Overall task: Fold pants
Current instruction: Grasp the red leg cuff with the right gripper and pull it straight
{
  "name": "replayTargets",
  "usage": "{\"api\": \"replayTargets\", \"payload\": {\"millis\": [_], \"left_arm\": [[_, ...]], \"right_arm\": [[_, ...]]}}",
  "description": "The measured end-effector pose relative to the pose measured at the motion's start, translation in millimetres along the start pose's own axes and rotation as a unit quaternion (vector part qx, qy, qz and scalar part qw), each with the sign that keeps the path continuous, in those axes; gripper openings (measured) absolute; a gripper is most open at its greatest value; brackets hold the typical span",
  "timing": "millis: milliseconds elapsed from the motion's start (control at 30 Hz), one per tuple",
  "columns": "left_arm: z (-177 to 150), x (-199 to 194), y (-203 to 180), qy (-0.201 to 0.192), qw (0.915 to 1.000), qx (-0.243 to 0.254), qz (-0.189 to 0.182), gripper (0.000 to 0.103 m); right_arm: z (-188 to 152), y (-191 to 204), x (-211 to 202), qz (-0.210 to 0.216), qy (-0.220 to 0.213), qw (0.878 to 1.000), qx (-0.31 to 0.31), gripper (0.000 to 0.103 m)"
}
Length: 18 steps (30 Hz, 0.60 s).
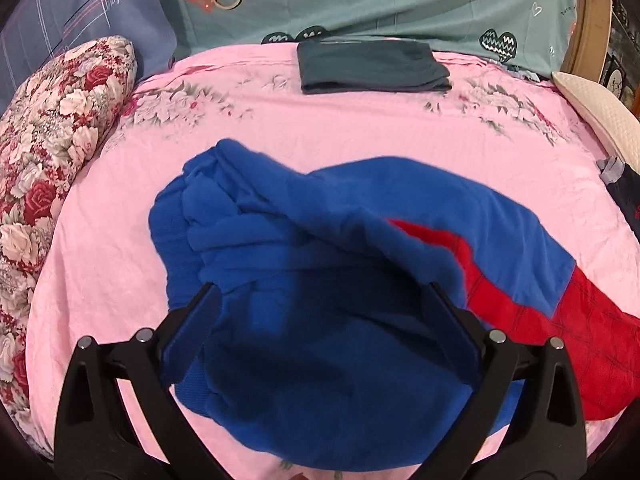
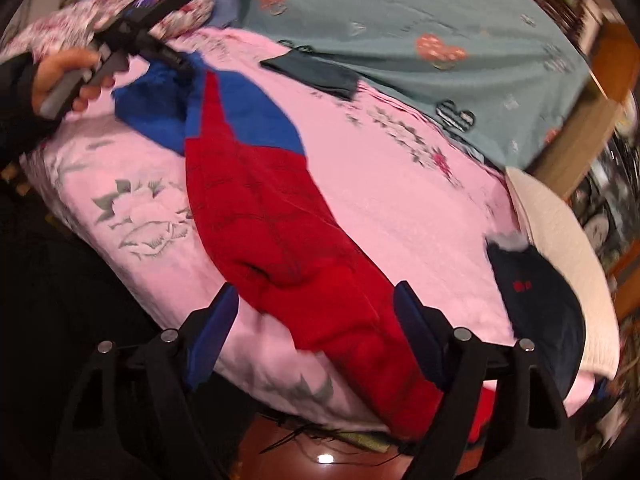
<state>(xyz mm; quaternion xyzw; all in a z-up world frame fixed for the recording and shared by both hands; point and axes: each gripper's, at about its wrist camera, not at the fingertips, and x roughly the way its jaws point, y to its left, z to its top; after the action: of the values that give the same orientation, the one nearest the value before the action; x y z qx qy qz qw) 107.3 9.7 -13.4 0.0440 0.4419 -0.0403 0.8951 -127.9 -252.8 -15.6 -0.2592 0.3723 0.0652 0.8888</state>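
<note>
Blue and red pants (image 1: 320, 240) lie on the pink bedsheet (image 1: 320, 120). In the left wrist view my left gripper (image 1: 320, 292) is open, its jaws wide apart on either side of the bunched blue waist end. In the right wrist view the pants (image 2: 256, 184) stretch from the blue waist at the upper left down to the red legs, which hang over the bed's front edge. My right gripper (image 2: 316, 296) is open, its jaws on either side of the red leg. The left gripper (image 2: 160, 40) shows there too, at the blue waist.
A folded dark garment (image 1: 372, 66) lies at the back by the teal heart-print pillow (image 1: 360, 0). A floral quilt roll (image 1: 60, 140) lies left. A cream pillow (image 2: 568, 272) and a dark navy garment (image 2: 536, 300) are on the right.
</note>
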Motion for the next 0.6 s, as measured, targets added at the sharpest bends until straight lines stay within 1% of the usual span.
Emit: {"api": "replayTargets", "payload": {"millis": [33, 67, 100, 133, 167, 200, 233, 267, 300, 333, 367, 400, 467, 500, 533, 567, 600], "left_arm": [[-2.4, 0.0, 3.1, -0.001, 1.0000, 0.000, 0.004, 0.101], [-5.4, -0.2, 7.7, -0.002, 0.9999, 0.001, 0.012, 0.101], [-7.1, 0.6, 12.7, -0.002, 0.9998, 0.000, 0.020, 0.101], [-8.9, 1.8, 19.1, -0.001, 0.9995, -0.003, 0.031, 0.101], [-10.2, 2.4, 24.1, 0.002, 0.9994, -0.005, 0.035, 0.101], [-10.5, 3.9, 28.9, 0.005, 0.9992, -0.008, 0.039, 0.101], [-11.2, 5.3, 33.3, 0.009, 0.9990, -0.011, 0.042, 0.101], [-11.8, 7.2, 38.3, 0.014, 0.9988, -0.015, 0.045, 0.101], [-11.7, 8.7, 41.4, 0.016, 0.9987, -0.016, 0.046, 0.101], [-11.6, 9.4, 43.1, 0.018, 0.9985, -0.016, 0.049, 0.101], [-10.4, 12.0, 44.7, 0.019, 0.9982, -0.016, 0.054, 0.101], [-9.4, 14.1, 45.8, 0.020, 0.9981, -0.016, 0.056, 0.101], [-6.3, 19.9, 47.8, 0.025, 0.9977, -0.018, 0.060, 0.101], [-4.0, 23.4, 49.3, 0.029, 0.9974, -0.022, 0.062, 0.101], [-1.5, 26.8, 50.9, 0.031, 0.9971, -0.025, 0.065, 0.101], [1.1, 29.6, 51.5, 0.033, 0.9968, -0.028, 0.068, 0.101], [5.0, 33.4, 53.5, 0.034, 0.9962, -0.031, 0.074, 0.101]], "right_arm": [[2.9, -0.3, 8.5, 0.008, 0.010, 1.000, -0.004, 0.077], [5.0, -0.3, 18.8, 0.024, 0.024, 0.999, -0.008, 0.063], [6.8, 3.0, 29.3, 0.034, 0.042, 0.998, -0.021, 0.045], [8.0, 7.5, 34.3, 0.030, 0.044, 0.998, -0.042, 0.041], [9.5, 12.2, 36.0, 0.036, 0.040, 0.997, -0.057, 0.027], [9.5, 12.2, 36.0, 0.036, 0.040, 0.997, -0.057, 0.017], [13.7, 11.7, 36.1, 0.039, 0.044, 0.996, -0.061, 0.016], [18.6, 6.0, 35.1, 0.043, 0.042, 0.997, -0.050, 0.015], [26.9, -9.5, 31.0, 0.058, 0.037, 0.997, -0.019, 0.015], [40.1, -48.3, 22.6, 0.102, 0.019, 0.993, 0.048, 0.014], [40.1, -48.3, 22.6, 0.102, 0.019, 0.993, 0.048, 0.014], [49.0, -74.6, 18.4, 0.121, 0.002, 0.989, 0.084, 0.014], [68.3, -125.6, 18.9, 0.143, -0.018, 0.979, 0.145, 0.014], [77.2, -154.1, 25.3, 0.153, -0.019, 0.972, 0.178, 0.015], [88.0, -189.7, 38.8, 0.165, -0.015, 0.961, 0.219, 0.015], [98.0, -222.3, 54.9, 0.162, -0.016, 0.952, 0.258, 0.015], [105.3, -249.4, 72.4, 0.148, -0.015, 0.947, 0.285, 0.015]]}}
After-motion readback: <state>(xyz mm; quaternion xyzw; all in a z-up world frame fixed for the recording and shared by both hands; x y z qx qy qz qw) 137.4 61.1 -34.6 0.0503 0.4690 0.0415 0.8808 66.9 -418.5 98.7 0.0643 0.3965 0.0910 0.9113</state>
